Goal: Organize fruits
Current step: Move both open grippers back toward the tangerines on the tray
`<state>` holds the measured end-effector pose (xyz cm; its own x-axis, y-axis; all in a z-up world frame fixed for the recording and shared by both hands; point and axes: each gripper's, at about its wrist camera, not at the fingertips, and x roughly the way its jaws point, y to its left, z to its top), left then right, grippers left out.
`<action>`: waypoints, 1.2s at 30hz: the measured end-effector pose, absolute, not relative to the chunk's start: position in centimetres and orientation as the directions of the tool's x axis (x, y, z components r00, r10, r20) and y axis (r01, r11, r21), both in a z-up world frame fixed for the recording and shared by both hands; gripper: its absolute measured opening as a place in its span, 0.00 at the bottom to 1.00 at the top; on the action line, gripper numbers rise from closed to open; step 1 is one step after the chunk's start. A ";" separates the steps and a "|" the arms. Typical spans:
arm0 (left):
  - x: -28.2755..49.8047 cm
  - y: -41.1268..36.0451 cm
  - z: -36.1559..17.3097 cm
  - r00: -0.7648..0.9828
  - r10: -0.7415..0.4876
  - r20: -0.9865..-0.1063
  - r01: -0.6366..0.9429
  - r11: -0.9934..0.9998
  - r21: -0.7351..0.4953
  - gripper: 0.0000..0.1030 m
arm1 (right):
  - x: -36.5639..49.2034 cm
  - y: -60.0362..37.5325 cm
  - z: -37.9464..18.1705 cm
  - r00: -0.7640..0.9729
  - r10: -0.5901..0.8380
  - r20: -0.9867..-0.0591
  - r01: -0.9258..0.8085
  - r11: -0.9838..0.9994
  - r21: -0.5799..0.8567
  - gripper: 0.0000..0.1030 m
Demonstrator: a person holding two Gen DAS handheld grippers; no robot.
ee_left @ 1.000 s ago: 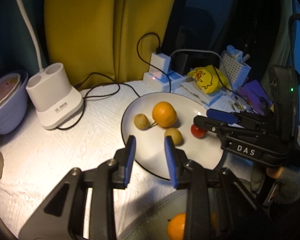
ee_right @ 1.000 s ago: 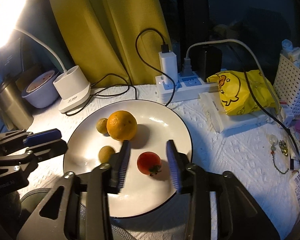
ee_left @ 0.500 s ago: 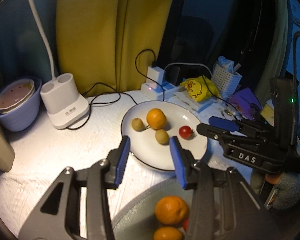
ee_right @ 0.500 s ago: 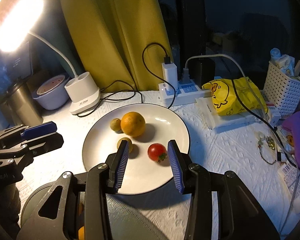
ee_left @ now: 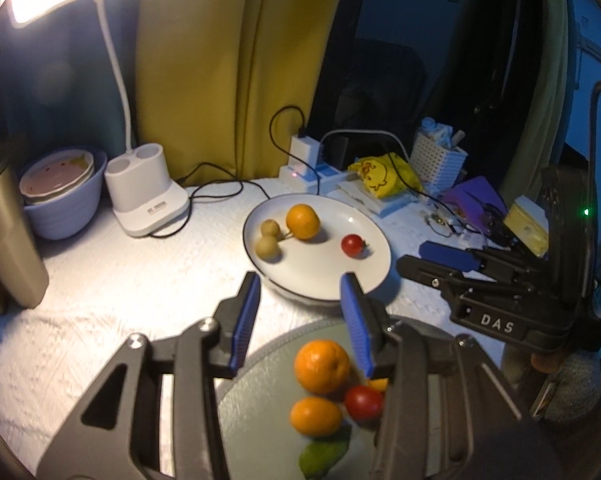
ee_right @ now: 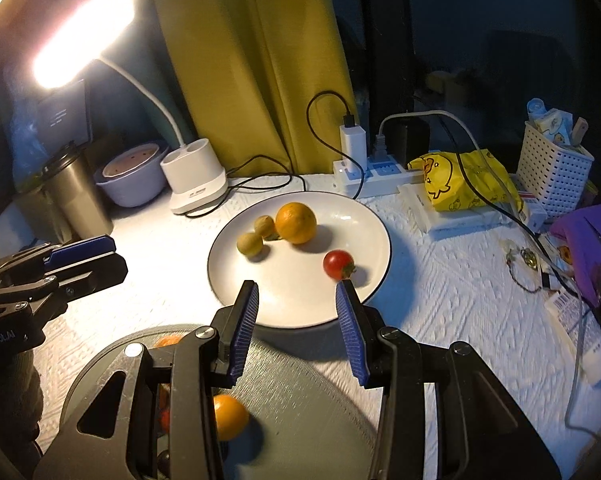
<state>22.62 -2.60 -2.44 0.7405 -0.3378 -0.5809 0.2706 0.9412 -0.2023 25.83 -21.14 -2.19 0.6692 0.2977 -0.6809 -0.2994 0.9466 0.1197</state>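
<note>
A white plate (ee_left: pixel 372 276) (ee_right: pixel 300 300) carries an orange (ee_left: pixel 302 221) (ee_right: pixel 296 223), two small yellow-green fruits (ee_left: pixel 267 246) (ee_right: pixel 250 244) and a cherry tomato (ee_left: pixel 352 245) (ee_right: pixel 337 264). Nearer to me, a grey dish (ee_left: pixel 260 420) (ee_right: pixel 320 420) holds two oranges (ee_left: pixel 321 366), a tomato (ee_left: pixel 363 402) and a green fruit (ee_left: pixel 322 454). My left gripper (ee_left: pixel 300 284) (ee_right: pixel 114 256) hovers open and empty over the near rim of the white plate. My right gripper (ee_right: pixel 296 288) (ee_left: pixel 420 260) is beside it, also open with nothing between its fingers.
A lit desk lamp with a white base (ee_left: pixel 144 192), a lavender bowl (ee_left: pixel 60 196) and a steel tumbler (ee_left: pixel 4 232) stand at the left. A power strip with cables (ee_left: pixel 308 172), a yellow bag (ee_left: pixel 384 176), a white basket (ee_left: pixel 440 160) and small clutter fill the right. A yellow curtain hangs behind.
Both grippers have drawn back and up from the white plate, bringing the grey dish and its fruit into view below them. The left jaws stand wider than a second ago.
</note>
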 end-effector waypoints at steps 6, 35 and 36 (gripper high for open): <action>20.9 -2.5 -3.0 0.735 -0.340 -0.587 0.267 0.940 -0.210 0.42 | 23.9 -20.8 -2.2 0.662 0.306 -0.685 -0.307 0.944 0.125 0.41; 18.7 -3.0 -8.2 0.653 -0.351 -0.671 0.247 0.936 -0.250 0.42 | 20.8 -18.9 -6.5 0.555 0.356 -0.752 -0.327 0.925 0.196 0.41; 18.8 -3.0 -8.3 0.650 -0.351 -0.674 0.247 0.936 -0.250 0.42 | 20.8 -18.9 -6.5 0.551 0.361 -0.752 -0.329 0.923 0.202 0.41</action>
<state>18.78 -3.04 -8.29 0.6496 -0.3512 -0.6743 0.2467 0.9363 -0.2499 20.79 -18.90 -6.54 0.5515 0.3612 -0.7519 -0.3291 0.9225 0.2017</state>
